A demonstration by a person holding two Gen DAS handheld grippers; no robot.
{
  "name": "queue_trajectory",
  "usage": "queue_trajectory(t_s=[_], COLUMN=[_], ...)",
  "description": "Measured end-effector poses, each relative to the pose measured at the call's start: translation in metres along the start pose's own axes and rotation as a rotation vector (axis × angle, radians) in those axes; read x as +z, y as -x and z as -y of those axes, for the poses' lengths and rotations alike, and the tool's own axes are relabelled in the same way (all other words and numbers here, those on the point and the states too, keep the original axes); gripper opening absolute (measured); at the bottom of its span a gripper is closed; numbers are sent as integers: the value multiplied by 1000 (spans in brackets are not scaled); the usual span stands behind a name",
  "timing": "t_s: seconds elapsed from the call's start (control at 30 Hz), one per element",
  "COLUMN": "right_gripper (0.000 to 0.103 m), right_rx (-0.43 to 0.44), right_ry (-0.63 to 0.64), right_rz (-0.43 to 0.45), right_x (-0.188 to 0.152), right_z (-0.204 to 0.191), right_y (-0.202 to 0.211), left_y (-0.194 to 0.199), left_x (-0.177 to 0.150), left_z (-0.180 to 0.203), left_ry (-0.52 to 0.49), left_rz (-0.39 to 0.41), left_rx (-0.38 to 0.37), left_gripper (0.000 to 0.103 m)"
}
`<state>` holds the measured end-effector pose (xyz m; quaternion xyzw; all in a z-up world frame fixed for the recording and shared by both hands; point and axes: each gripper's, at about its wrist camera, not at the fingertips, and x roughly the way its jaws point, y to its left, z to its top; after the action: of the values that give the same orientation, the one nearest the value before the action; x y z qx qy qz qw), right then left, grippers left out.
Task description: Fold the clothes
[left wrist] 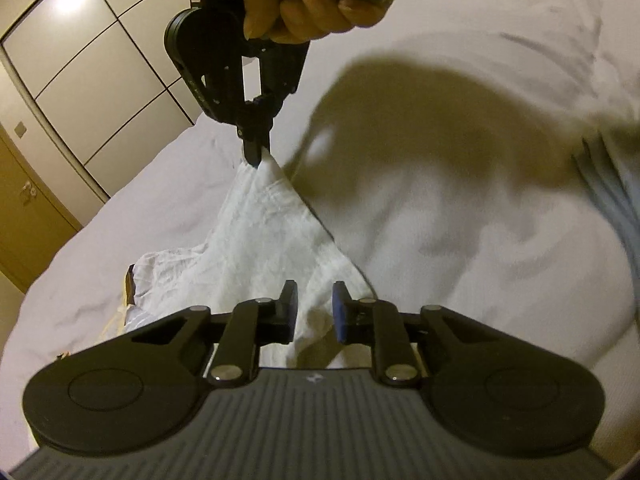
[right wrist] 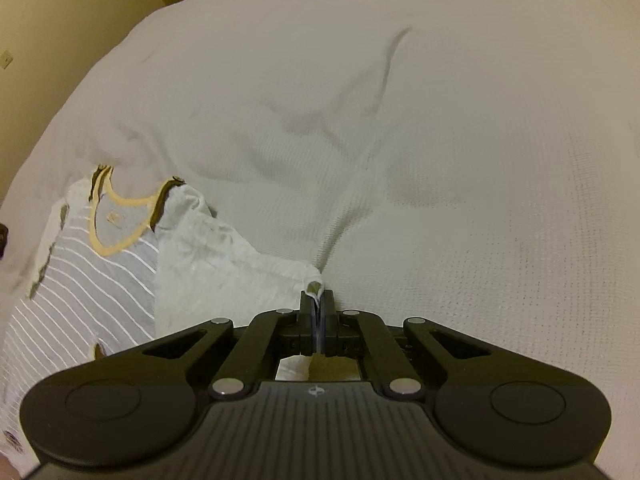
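A grey sleeveless top (right wrist: 80, 280) with thin white stripes and yellow-and-brown trim lies on the bed at the left. A white crinkled layer (right wrist: 208, 256) (left wrist: 260, 236) lies over its right side, running from the shoulder strap to a pinched corner. My right gripper (right wrist: 318, 300) is shut on that corner; in the left wrist view the same gripper (left wrist: 258, 158) hangs from a hand (left wrist: 316, 12) and lifts the corner to a peak. My left gripper (left wrist: 314, 312) is open at the near edge, with white fabric lying in the gap between its fingers.
A white textured bedspread (right wrist: 440, 140) (left wrist: 460, 220) with soft creases covers the whole bed. Cream wardrobe doors (left wrist: 80, 52) and a brown door (left wrist: 28, 200) stand beyond the bed's left edge. Blurred blue-grey striped fabric (left wrist: 608, 188) shows at the right.
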<state>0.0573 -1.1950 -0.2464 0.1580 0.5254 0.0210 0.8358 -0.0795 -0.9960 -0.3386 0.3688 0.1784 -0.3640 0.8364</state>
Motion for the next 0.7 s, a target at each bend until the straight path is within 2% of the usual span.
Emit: queue_trajectory(t_s=[0.1,0.13,0.17,0.23,0.33,0.5,0.53,0.57,0.6,0.7], right_gripper=[1,1,1,2,3,3,3,3,3,3], right_rx=[12,10,7,-6,-22,-31,-34,-36,-38,-47], right_ry=[-6,3,10,18,5,-15,-18,-20,-22,-25], right_rz=[-11,-15,-19,-29,-40,-41,-39,-38,-36,-32], right_x=[2,3,4,4,3,-5,-5,-5,-6,-4], right_z=[-8,-10,-10,-12,-6,1,3,4,6,7], right_y=[-1,-2,-4,-8,-14,-19,-19,-19,-19,-16], left_y=[3,3,3,4,4,-7,-10,-12,-13,2], left_x=[3,1,-1,-8,-18,-18,-15,-11,-8,4], left_z=[6,12,17,28,47,67,68,66,62,44], left_ry=[-42,-82,-121,-198,-338,-491,-482,-445,-397,-191], left_rz=[-7,-16,-23,-28,-54,-32,-35,-52,-66,-53], left_rx=[13,14,15,16,19,92,92,73,55,8], left_gripper=[17,23,34,41,41,38,32,15,9,4])
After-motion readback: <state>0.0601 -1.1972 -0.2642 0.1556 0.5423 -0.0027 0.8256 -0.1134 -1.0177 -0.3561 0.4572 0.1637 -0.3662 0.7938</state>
